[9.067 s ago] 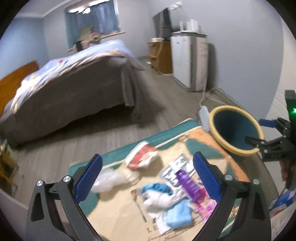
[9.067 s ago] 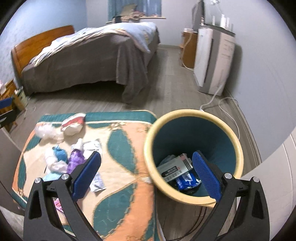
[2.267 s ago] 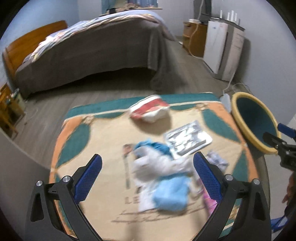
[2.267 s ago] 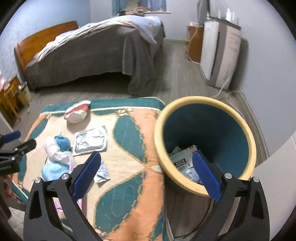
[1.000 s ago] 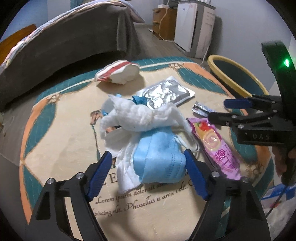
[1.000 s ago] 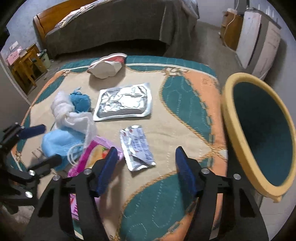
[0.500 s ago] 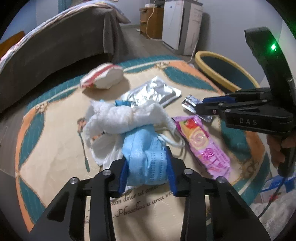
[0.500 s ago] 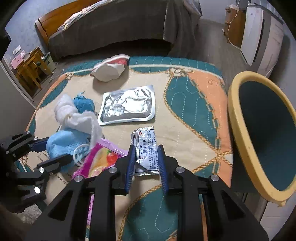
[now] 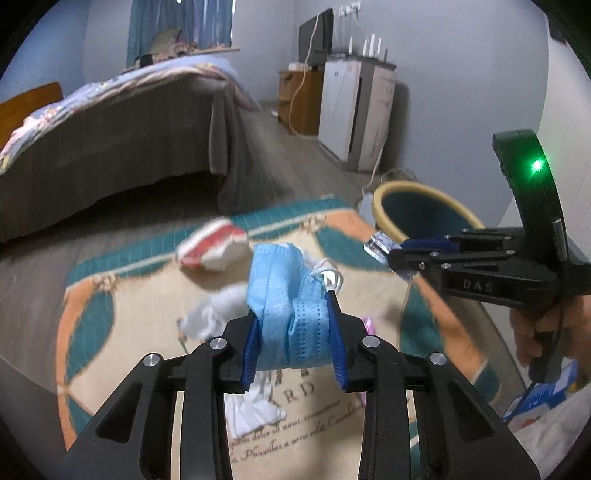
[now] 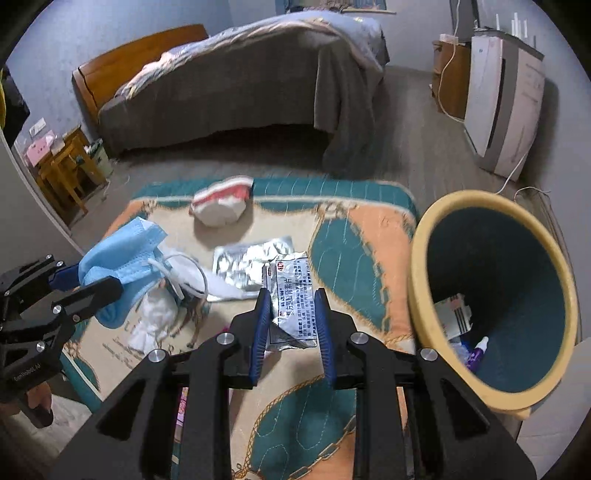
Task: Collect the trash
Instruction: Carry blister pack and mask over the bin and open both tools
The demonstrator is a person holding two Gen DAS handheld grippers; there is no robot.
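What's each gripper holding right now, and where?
Left gripper: blue face mask, bunched, by its lower end. Right gripper: silver sachet, by its side edges.

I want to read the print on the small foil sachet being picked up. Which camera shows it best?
The right wrist view: the foil sachet faces the lens, printed side up, pinched in the right claw. The left wrist view shows only its crumpled silver end sticking out of that claw, edge-on and blurred.

Bedroom in home, as I see it: made bed with wooden headboard, curtained window, wood-look floor.
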